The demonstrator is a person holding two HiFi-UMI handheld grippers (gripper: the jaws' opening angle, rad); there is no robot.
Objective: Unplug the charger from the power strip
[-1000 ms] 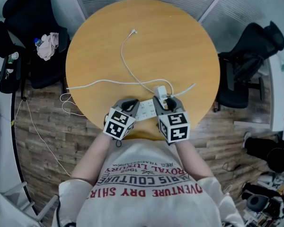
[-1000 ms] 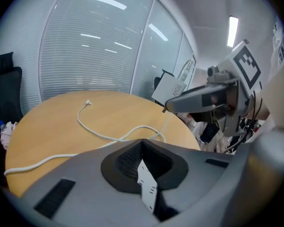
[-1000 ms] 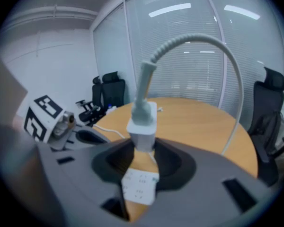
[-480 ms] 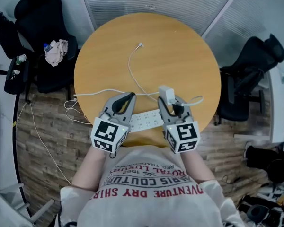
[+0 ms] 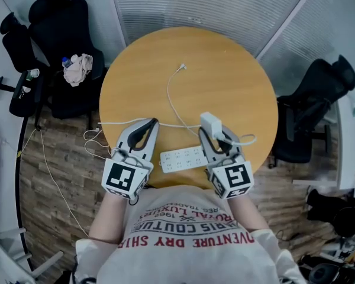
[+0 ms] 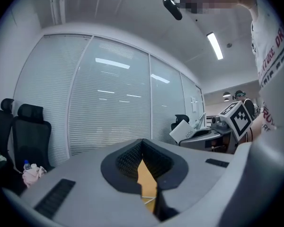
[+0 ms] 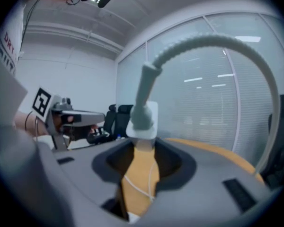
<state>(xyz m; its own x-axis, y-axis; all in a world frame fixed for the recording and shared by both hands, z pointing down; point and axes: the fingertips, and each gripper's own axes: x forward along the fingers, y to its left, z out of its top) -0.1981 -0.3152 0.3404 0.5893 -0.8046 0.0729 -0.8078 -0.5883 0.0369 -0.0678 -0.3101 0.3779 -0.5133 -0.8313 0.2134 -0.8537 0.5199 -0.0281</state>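
Round tan wooden worktop (image 5: 225, 64) carries a flat white multi-socket power strip (image 5: 182, 158) near its close edge, between the two grippers. Right gripper (image 5: 210, 134) — jaws closed on a white boxy charger (image 5: 211, 122), clear of the strip, not plugged in. Thin white cable (image 5: 170, 99) snakes from beside the charger to a loose end mid-worktop. Left gripper (image 5: 152, 123) at the worktop's left edge, jaw tips together, nothing in them. Black office chairs (image 5: 56, 28) either side — crumpled pale cloth (image 5: 80, 68) on the left one.

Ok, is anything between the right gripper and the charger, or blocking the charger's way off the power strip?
Nothing visible. The right gripper is shut on the charger, which is apart from the power strip. The left gripper stands off to the side, shut and empty.
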